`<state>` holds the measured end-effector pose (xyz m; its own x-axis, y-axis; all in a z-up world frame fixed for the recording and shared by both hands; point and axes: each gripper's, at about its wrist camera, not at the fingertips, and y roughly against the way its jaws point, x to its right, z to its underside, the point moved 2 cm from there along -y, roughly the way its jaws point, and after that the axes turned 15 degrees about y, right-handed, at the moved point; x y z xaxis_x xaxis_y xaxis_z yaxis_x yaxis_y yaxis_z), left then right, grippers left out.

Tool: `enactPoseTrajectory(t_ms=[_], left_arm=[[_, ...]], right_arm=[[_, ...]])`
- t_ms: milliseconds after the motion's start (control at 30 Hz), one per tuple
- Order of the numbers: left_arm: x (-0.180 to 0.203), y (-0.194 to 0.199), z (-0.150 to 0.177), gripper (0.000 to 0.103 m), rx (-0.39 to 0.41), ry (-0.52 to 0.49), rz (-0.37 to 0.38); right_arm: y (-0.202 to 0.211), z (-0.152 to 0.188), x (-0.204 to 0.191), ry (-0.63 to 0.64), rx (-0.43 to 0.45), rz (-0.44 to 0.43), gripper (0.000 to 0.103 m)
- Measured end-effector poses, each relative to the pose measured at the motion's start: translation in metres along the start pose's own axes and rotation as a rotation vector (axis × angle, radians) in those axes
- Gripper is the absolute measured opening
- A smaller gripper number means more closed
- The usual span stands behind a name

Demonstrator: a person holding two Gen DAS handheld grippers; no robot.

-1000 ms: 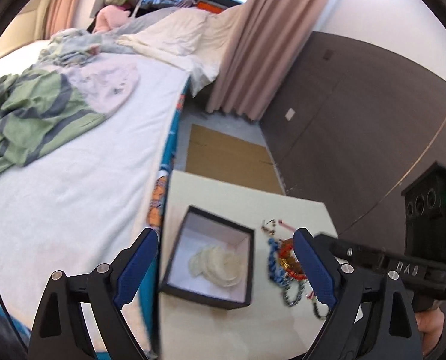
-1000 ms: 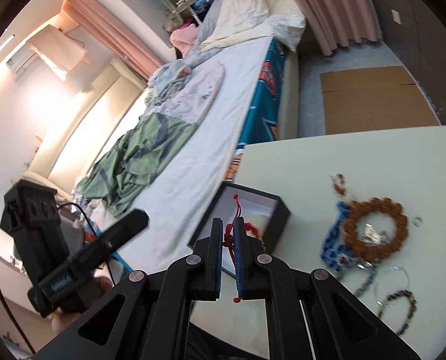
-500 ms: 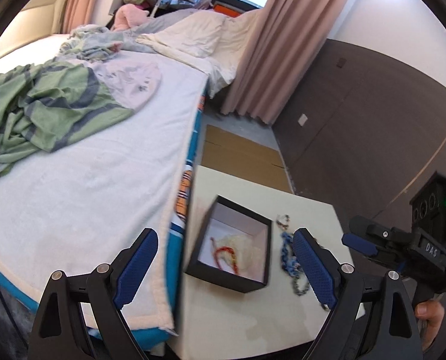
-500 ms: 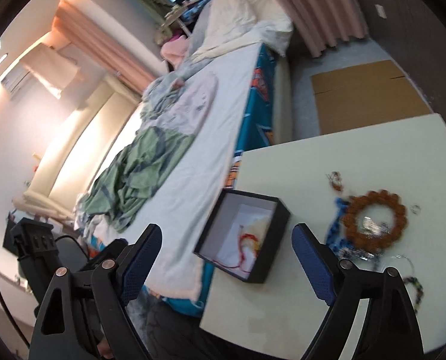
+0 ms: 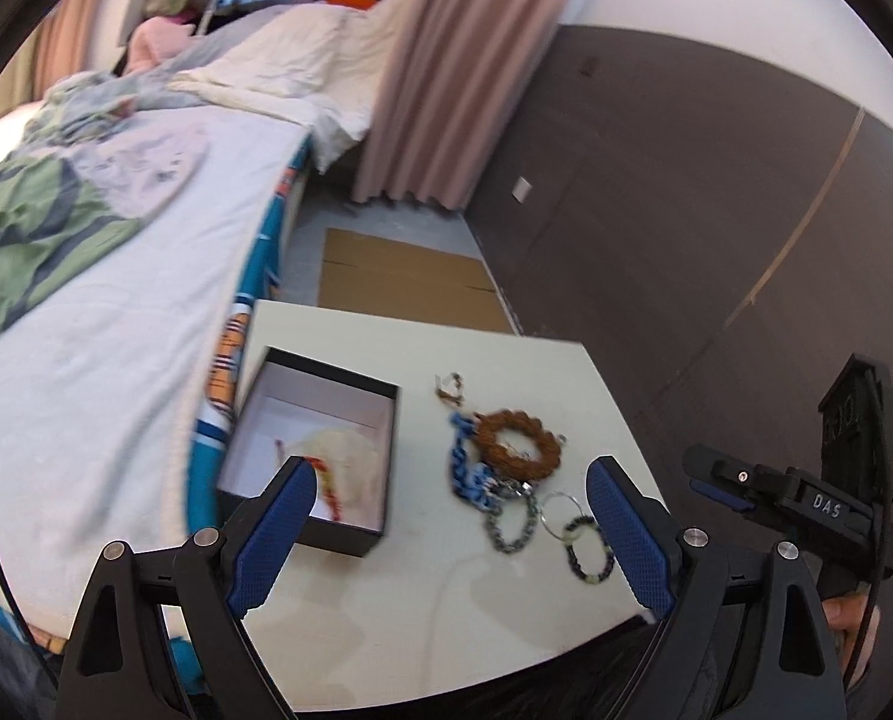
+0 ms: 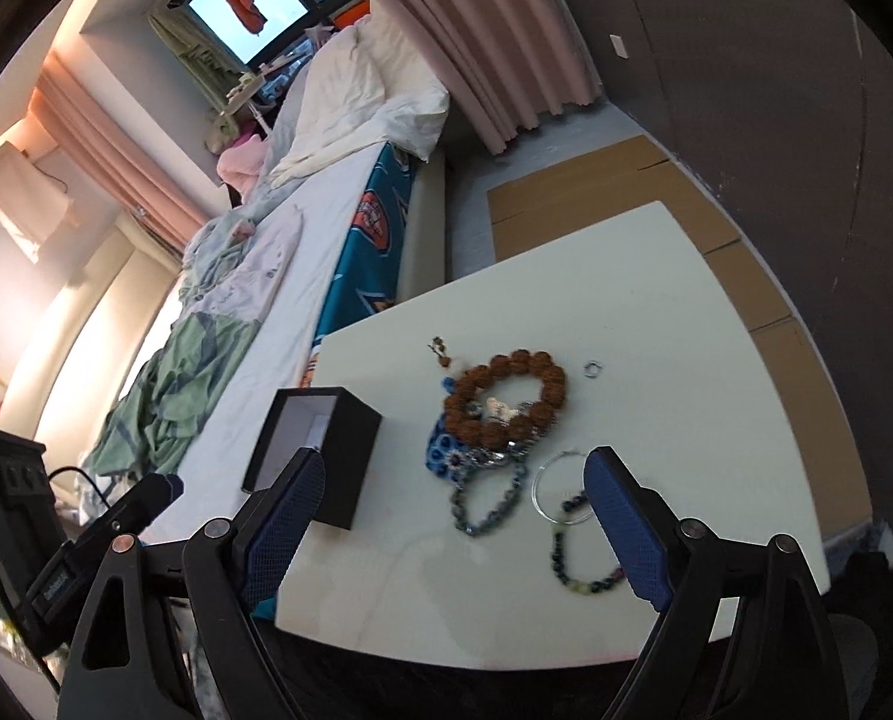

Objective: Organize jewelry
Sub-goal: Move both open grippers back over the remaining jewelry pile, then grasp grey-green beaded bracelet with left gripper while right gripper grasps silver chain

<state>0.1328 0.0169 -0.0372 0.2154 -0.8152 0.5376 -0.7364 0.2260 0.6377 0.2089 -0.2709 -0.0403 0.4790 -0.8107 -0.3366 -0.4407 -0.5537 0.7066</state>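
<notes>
Over the table (image 6: 686,312) — both claws spread (holding nothing) | red bracelet (image 5: 330,485) in black box (image 5: 386,456)

A: What did the left black two-finger gripper (image 5: 446,531) look like?

B: Matte black angular arms, 2 silver screws on each, and blue textured pads (image 5: 269,537).

A: The right black two-finger gripper (image 6: 454,531)?

B: The same build; seen from the left camera, its black body bore white letters "DAS", with bare skin beneath.
</notes>
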Motion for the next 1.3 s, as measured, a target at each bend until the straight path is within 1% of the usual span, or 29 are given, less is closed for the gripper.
enactPoseTrajectory(t_ms=[300, 367, 400, 433, 567, 633, 733, 833, 933, 1000, 1167, 1200, 1267, 1300], left_arm=[[0.043, -0.035, 0.031, 0.091, -0.058, -0.137, 0.005], [0.051, -0.044, 0.038, 0.088, -0.07, -0.18, -0.002], [0.055, -0.051, 0.043, 0.085, -0.076, -0.205, -0.014], [0.057, -0.056, 0.045, 0.081, -0.082, -0.22, -0.023], [0.063, -0.079, 0.058, 0.073, -0.129, -0.26, -0.042], [0.063, -0.091, 0.064, 0.065, -0.149, -0.269, -0.062], [0.058, -0.112, 0.069, 0.056, -0.18, -0.26, -0.096], [0.052, -0.128, 0.071, 0.051, -0.192, -0.248, -0.12], [0.048, -0.143, 0.074, 0.048, -0.21, -0.248, -0.14], [0.046, -0.15, 0.076, 0.046, -0.216, -0.25, -0.154], [0.034, -0.169, 0.077, 0.033, -0.25, -0.203, -0.177], [0.034, -0.169, 0.076, 0.033, -0.235, -0.201, -0.171], [0.035, -0.171, 0.075, 0.031, -0.232, -0.205, -0.171], [0.035, -0.172, 0.075, 0.028, -0.229, -0.21, -0.178]], right_arm=[[0.011, 0.026, 0.039, -0.047, 0.003, 0.037, 0.089], [0.013, 0.031, 0.047, -0.052, 0.003, 0.046, 0.089], [0.015, 0.035, 0.052, -0.053, 0.001, 0.054, 0.089], [0.016, 0.037, 0.055, -0.055, -0.001, 0.06, 0.089], [0.021, 0.048, 0.073, -0.071, -0.006, 0.086, 0.089], [0.023, 0.052, 0.079, -0.078, -0.006, 0.092, 0.089], [0.024, 0.059, 0.089, -0.089, -0.012, 0.106, 0.089], [0.022, 0.063, 0.095, -0.095, -0.02, 0.107, 0.089], [0.016, 0.064, 0.098, -0.089, -0.033, 0.102, 0.089], [0.011, 0.062, 0.096, -0.072, -0.042, 0.095, 0.089], [-0.009, 0.054, 0.079, 0.012, -0.069, 0.054, 0.088], [-0.013, 0.052, 0.074, 0.03, -0.073, 0.042, 0.088], [-0.019, 0.051, 0.069, 0.049, -0.077, 0.022, 0.088], [-0.022, 0.05, 0.066, 0.061, -0.083, 0.012, 0.088]])
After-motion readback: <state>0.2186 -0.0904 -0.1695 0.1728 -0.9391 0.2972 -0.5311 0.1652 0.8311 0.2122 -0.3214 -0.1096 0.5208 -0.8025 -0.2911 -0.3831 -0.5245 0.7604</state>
